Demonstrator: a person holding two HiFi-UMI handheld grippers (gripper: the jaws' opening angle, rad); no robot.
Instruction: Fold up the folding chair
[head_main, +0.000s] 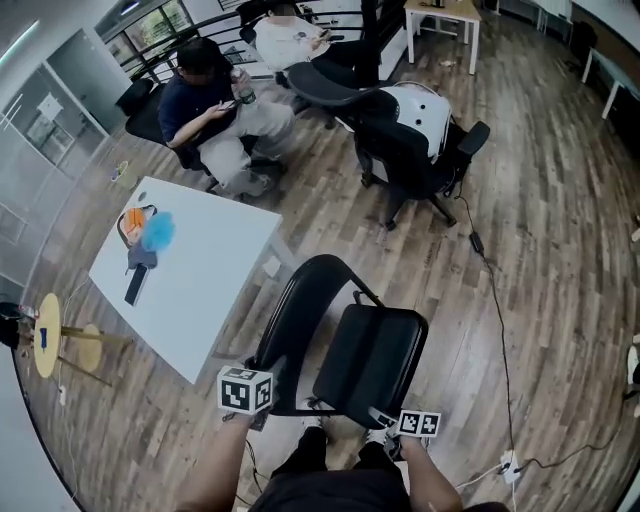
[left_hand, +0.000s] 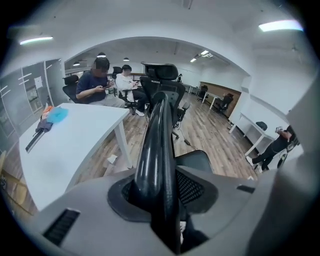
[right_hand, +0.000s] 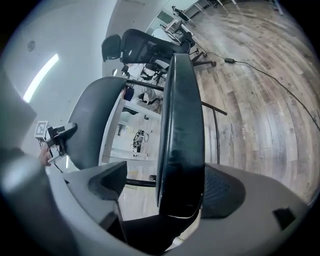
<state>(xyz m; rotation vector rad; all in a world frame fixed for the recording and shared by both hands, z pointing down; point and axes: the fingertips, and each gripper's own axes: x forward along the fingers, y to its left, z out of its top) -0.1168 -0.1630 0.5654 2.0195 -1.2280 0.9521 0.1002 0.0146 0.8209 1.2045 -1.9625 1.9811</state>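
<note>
The black folding chair stands right in front of me, its curved backrest (head_main: 300, 320) at the left and its padded seat (head_main: 375, 355) at the right. My left gripper (head_main: 262, 398) is at the backrest's near edge. In the left gripper view that black edge (left_hand: 157, 135) runs between the jaws with both pads pressed on it, so the left gripper (left_hand: 160, 195) is shut on it. My right gripper (head_main: 395, 418) is at the seat's front edge. In the right gripper view the seat (right_hand: 182, 125) stands on edge between the jaws of the right gripper (right_hand: 165, 190): it lies against one pad, with a gap to the other.
A white table (head_main: 200, 290) stands close to the left of the chair, with an orange and blue thing (head_main: 148, 230) on it. Beyond are black office chairs (head_main: 410, 150) and a seated person (head_main: 215, 110). A cable (head_main: 495, 300) runs over the wood floor at the right. A small wooden stool (head_main: 60, 335) is far left.
</note>
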